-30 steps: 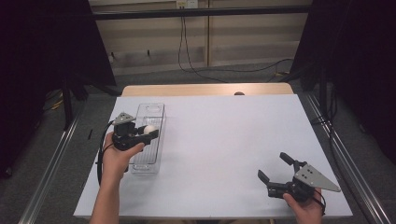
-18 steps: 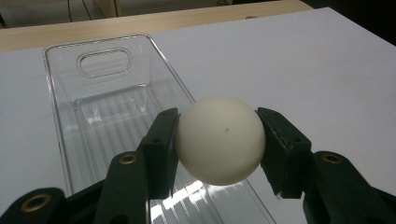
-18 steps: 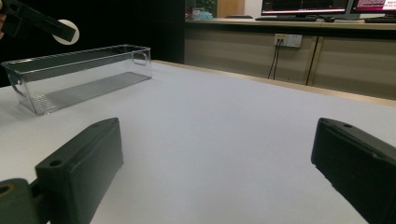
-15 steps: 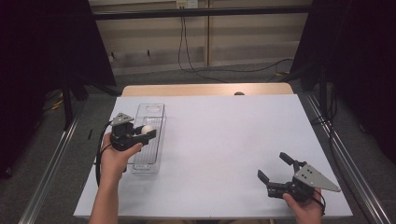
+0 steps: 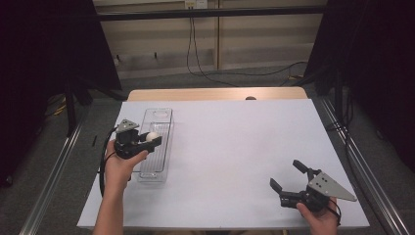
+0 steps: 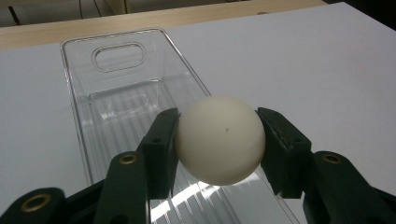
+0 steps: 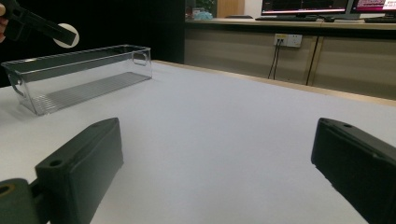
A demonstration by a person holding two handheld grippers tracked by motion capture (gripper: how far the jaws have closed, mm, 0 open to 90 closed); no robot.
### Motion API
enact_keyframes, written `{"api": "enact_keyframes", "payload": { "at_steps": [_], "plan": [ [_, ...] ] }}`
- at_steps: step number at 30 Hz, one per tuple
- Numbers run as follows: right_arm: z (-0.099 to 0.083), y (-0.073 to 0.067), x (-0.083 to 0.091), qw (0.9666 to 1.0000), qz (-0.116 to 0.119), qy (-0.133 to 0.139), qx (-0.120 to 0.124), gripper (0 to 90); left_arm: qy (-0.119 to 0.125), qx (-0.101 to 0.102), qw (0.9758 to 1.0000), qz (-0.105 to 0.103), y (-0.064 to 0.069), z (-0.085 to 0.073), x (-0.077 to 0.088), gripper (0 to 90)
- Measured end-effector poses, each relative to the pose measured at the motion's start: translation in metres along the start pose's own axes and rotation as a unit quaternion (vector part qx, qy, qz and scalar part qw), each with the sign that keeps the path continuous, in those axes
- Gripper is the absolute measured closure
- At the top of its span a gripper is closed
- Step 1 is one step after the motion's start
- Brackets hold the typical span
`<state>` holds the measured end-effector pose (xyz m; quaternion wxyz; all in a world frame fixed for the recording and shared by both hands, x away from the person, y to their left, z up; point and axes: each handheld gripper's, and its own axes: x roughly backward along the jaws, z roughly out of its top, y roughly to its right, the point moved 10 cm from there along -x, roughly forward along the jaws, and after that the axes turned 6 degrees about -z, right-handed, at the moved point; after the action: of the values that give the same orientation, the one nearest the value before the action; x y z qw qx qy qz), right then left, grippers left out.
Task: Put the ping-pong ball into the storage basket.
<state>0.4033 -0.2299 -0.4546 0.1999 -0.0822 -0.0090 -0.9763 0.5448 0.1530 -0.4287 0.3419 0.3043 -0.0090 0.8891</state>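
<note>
Above one clear ribbed plastic bin (image 5: 155,147), the left gripper (image 5: 149,140) pinches one cream-white round ball (image 6: 219,139); right of the bin, the right gripper (image 5: 289,178) rests spread, holding nothing.

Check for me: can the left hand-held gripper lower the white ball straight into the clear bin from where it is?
Probably yes. The left hand-held gripper, shut on the white ball, hangs over the clear bin, whose top is open with nothing inside.
</note>
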Motion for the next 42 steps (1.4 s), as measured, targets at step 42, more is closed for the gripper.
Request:
{"api": "enact_keyframes", "payload": {
  "at_steps": [42],
  "plan": [
    [0.001, 0.001, 0.000, 1.0000, -0.002, 0.002, -0.005, 1.7, -0.016, 0.001, 0.9997, 0.020, -0.011, -0.013, -0.007, 51.1]
  ]
}}
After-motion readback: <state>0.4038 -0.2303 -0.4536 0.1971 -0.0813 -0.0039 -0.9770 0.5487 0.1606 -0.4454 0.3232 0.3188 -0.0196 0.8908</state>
